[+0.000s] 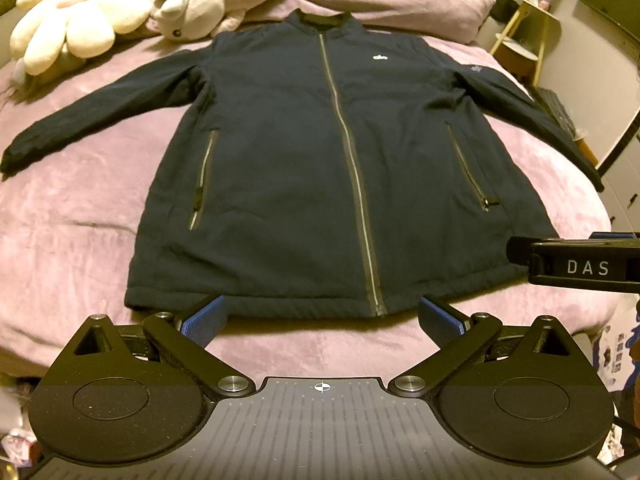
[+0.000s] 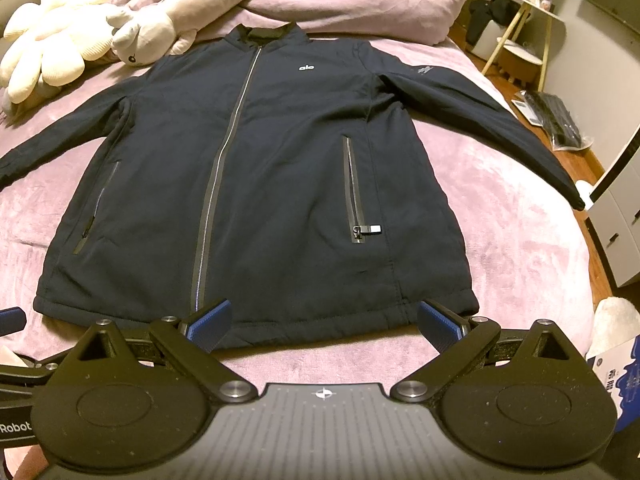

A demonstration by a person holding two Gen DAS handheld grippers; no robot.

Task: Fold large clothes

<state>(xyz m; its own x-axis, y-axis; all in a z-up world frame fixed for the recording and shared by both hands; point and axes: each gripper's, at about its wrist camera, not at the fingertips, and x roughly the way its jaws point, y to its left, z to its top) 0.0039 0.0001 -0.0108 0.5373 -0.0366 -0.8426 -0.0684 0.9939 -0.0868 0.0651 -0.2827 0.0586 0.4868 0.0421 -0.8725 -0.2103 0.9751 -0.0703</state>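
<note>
A dark navy zip jacket [image 1: 320, 152] lies flat and face up on a pink bed cover [image 1: 80, 216], collar at the far end, both sleeves spread out to the sides. It also shows in the right wrist view [image 2: 256, 184]. My left gripper [image 1: 322, 316] is open and empty, hovering just before the jacket's bottom hem near the zip. My right gripper [image 2: 324, 320] is open and empty, just before the hem right of the zip. The right gripper's body [image 1: 580, 266] shows at the right edge of the left wrist view.
White and grey plush toys [image 1: 100, 12] and a pink pillow [image 1: 400, 0] lie at the head of the bed. A small yellow side table [image 2: 524, 36] stands to the right, with a wooden floor and black items [image 2: 556, 120] beside the bed.
</note>
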